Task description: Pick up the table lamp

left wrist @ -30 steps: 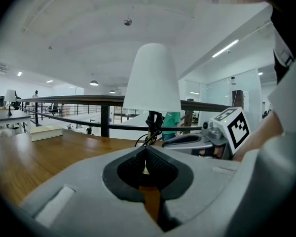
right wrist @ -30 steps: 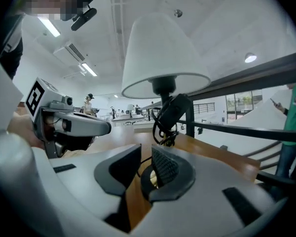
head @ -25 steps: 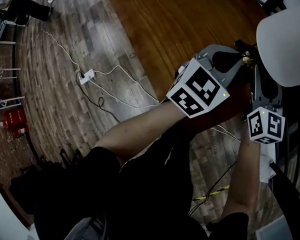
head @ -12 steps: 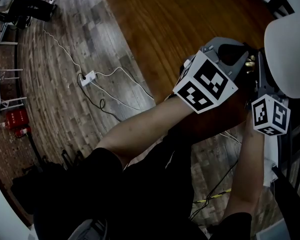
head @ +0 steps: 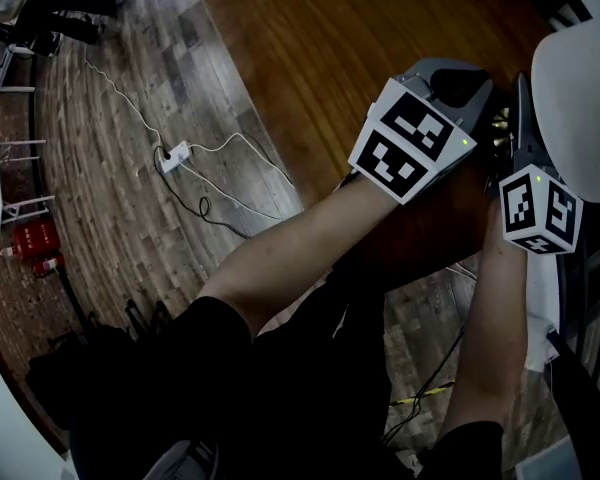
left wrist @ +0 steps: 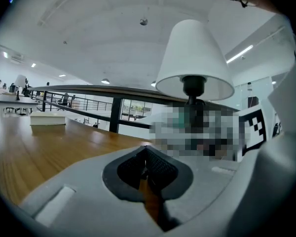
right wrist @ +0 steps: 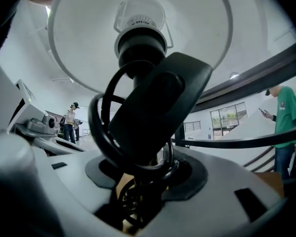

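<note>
The lamp [head: 580,108] apparently stood unlifted near the table's [head: 380,28] edge. The right gripper [right wrist: 140,181] had its jaws closing around the lamp's dark stem [right wrist: 153,107], with no firm grip evident. The left gripper [left wrist: 147,169] hung beside it, jaws together and empty. Lifting remained.

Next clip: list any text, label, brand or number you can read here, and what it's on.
None readable.
The marker cubes carry only black-and-white square patterns, no letters.
Any print on the bystander's green shirt is too small to tell.
</note>
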Demonstrator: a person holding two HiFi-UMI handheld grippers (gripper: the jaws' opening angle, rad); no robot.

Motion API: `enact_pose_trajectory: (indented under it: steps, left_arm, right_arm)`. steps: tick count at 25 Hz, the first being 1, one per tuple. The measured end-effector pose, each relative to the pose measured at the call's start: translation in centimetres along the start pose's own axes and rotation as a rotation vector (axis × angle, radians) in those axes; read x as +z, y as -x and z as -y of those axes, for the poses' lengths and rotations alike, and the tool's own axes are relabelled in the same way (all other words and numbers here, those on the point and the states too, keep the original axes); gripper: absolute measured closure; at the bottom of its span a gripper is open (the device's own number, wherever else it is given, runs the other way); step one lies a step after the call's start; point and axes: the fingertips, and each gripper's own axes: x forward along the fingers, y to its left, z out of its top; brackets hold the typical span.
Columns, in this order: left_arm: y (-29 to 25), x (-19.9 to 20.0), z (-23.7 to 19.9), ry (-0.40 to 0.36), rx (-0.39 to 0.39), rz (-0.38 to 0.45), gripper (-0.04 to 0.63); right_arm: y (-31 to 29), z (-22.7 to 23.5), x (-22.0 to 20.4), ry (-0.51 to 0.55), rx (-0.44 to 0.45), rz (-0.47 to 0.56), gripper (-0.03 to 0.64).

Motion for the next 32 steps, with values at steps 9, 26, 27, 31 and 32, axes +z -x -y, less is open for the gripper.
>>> enact_pose_trajectory:
  steps: [9,26,27,31,32]
  left_arm:
    - [0.8,-0.1,-0.2,0.006,0.011,0.0,0.588]
    - [-0.3,-2.0,-2.8,0.011,-0.008,-0.043,0.588]
    - [-0.4,-2.3,-2.9,0.033,-0.015,-0.049,0.588]
    - [-0.5,-3.3,-3.6,0.095,-0.015,-0.091,0.588]
    - [-0.6,-3.3,-3.8,0.1,-0.01,-0.1,0.588]
  right_arm:
    - [-0.7,0.8,0.0,0.017,-0.017,-0.039,0.517]
    - [-1.3,-1.6,1.5,0.001,0.206,-0.017,0.589]
    - [-1.2,-1.7,1.5,-0.002,0.207,-0.015,0.589]
    - [-1.1,-1.4,1.6,-0.011,0.206,-0.012,0.595]
    - [-1.1,-1.2,1.6,-0.014,0.204,-0.011,0.597]
